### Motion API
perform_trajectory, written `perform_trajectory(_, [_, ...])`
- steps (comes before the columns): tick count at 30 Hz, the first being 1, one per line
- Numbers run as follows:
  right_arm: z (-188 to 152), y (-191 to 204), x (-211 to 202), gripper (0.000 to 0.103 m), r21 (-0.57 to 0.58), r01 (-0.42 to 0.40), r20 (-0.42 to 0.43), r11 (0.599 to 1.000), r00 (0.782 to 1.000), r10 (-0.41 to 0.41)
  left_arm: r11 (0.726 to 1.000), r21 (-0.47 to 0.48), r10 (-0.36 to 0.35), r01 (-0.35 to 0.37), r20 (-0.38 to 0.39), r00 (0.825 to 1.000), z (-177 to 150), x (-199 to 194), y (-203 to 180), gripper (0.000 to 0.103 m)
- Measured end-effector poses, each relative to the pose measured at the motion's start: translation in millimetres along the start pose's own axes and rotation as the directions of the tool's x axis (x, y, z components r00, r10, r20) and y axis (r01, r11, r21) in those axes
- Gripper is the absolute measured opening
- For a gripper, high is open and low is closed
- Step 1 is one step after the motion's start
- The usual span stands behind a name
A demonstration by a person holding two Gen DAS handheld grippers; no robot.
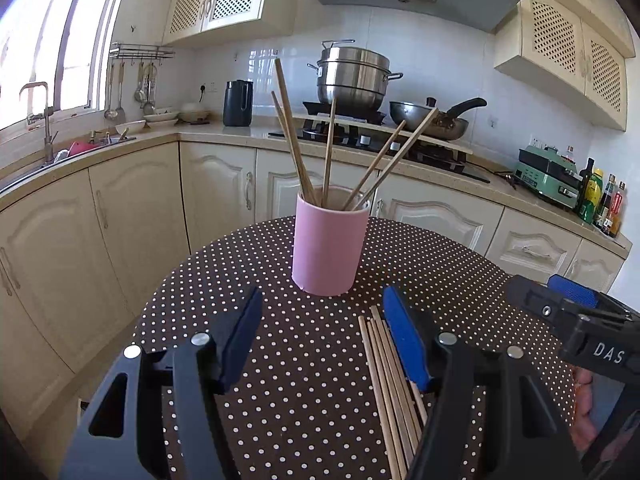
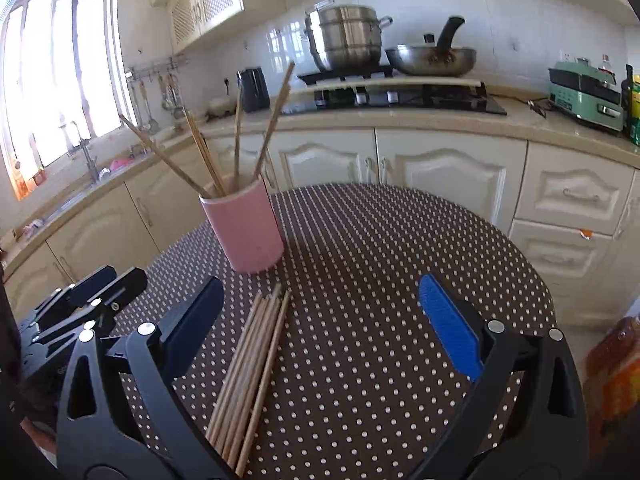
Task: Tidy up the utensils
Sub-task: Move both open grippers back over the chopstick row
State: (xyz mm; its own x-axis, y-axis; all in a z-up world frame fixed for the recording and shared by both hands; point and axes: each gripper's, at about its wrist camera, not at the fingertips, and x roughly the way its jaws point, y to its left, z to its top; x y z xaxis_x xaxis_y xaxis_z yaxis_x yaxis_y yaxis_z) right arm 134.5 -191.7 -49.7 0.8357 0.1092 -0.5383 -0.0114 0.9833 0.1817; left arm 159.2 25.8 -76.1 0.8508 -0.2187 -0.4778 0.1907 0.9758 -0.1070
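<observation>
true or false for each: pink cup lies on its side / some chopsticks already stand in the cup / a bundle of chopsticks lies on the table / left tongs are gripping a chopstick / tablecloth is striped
1. The pink cup lies on its side. False: it stands upright.
2. Chopsticks in the cup already stand there. True.
3. A bundle of chopsticks lies on the table. True.
4. The left tongs are gripping a chopstick. False: they are open, nothing pressed between them; the bundle lies beside one finger.
5. The tablecloth is striped. False: brown with white dots.
</observation>
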Motion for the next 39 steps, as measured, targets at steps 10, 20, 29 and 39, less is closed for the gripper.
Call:
perform_trajectory(10, [-24,3,34,0.096,0.008,0.006,-0.167,1.0,0.986,-0.004,0.998,0.014,-0.055,0.057,-0.114,0.992,-19,16,-2,0.063])
perform_trajectory(20, [-43,6,64,0.096,0.0,0.043,-0.277,0.999,0.96,-0.041,0.999,0.019,-0.045,0.049,-0.182,0.982,-39,31,-2,0.063])
perform_trajectory(29, [-52,14,87,0.094,-0.034,0.09,-0.331,0.995,0.939,-0.096,1.0,-0.004,-0.009,0.008,-0.231,0.973,-46,46,5,0.063])
perform_trajectory(39, [-47,33,102,0.061,-0.115,0.107,-0.32,0.988,0.937,-0.139,0.991,-0.125,-0.093,0.057,-0.3,0.949,-47,61,25,0.063])
